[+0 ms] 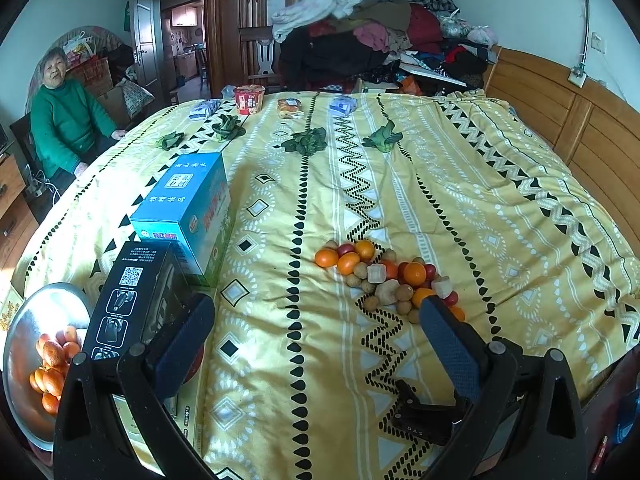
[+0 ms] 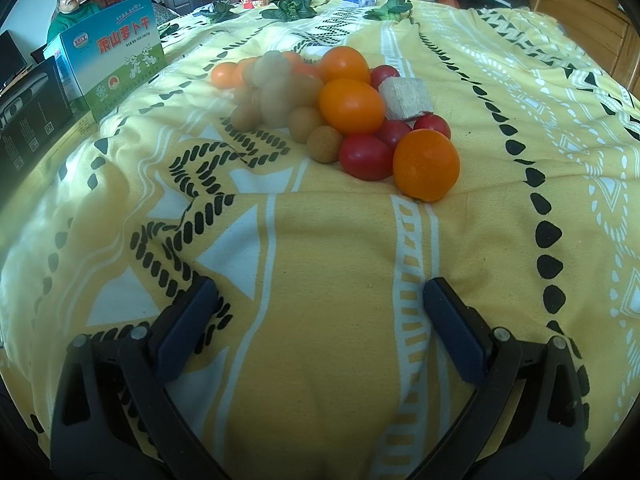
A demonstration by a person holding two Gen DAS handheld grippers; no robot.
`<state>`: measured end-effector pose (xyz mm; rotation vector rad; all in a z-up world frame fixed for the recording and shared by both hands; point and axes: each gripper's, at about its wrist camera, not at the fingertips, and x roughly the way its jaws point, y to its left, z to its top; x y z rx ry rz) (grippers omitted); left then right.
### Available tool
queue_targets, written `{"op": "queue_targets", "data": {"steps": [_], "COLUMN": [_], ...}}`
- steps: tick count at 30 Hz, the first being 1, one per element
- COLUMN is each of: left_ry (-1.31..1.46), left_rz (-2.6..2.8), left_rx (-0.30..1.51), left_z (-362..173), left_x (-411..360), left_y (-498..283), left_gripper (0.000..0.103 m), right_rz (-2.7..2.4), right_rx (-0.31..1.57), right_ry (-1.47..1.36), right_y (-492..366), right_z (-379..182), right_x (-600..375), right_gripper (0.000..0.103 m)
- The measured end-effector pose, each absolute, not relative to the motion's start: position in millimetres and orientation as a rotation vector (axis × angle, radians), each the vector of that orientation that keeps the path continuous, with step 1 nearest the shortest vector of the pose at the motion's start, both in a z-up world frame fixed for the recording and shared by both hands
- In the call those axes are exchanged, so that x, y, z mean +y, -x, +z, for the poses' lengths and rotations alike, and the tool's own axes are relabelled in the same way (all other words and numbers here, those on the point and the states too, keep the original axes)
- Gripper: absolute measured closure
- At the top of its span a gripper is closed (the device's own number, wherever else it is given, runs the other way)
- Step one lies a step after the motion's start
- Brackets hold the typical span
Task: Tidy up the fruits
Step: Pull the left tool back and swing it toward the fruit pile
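Note:
A pile of fruit lies on the yellow patterned bedspread: oranges, red cherry tomatoes, tan longans and pale sugarcane chunks. In the right wrist view the pile is close ahead, with a near orange, tomatoes, longans and a sugarcane chunk. A steel bowl holding several oranges sits at the left. My left gripper is open and empty above the bed. My right gripper is open and empty, just short of the pile.
A blue carton and a black box stand left of the pile. Leafy greens and snack packets lie along the far edge. A person in green sits at far left. A clothes heap is behind.

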<state>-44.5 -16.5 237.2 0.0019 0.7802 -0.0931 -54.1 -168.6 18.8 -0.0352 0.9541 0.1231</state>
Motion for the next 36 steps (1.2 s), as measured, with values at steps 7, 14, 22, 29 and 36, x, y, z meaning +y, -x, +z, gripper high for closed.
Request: {"op": "queue_targets", "data": {"steps": [7, 14, 22, 29, 36], "left_ry": [-0.003, -0.001, -0.001, 0.003, 0.013], "left_rz": [-0.104, -0.109, -0.108, -0.114, -0.127], "left_rx": [0.787, 0.794, 0.796, 0.808, 0.806], "left_z": [235, 233, 232, 229, 223], "left_x": [-19, -20, -21, -23, -20], "left_y": [42, 40, 40, 39, 37], "left_gripper": [0.0, 0.0, 0.0, 0.0, 0.0], "right_rz": [0.124, 0.125, 0.124, 0.124, 0.123], "right_rx": [0.954, 0.955, 0.955, 0.955, 0.955], "right_ry": [0.035, 0.035, 0.036, 0.036, 0.037], "right_y": [55, 55, 55, 55, 55], "right_z": [19, 18, 18, 18, 18], "right_x": [-169, -168, -169, -169, -169], "right_gripper": [0.0, 0.0, 0.0, 0.0, 0.0]}}
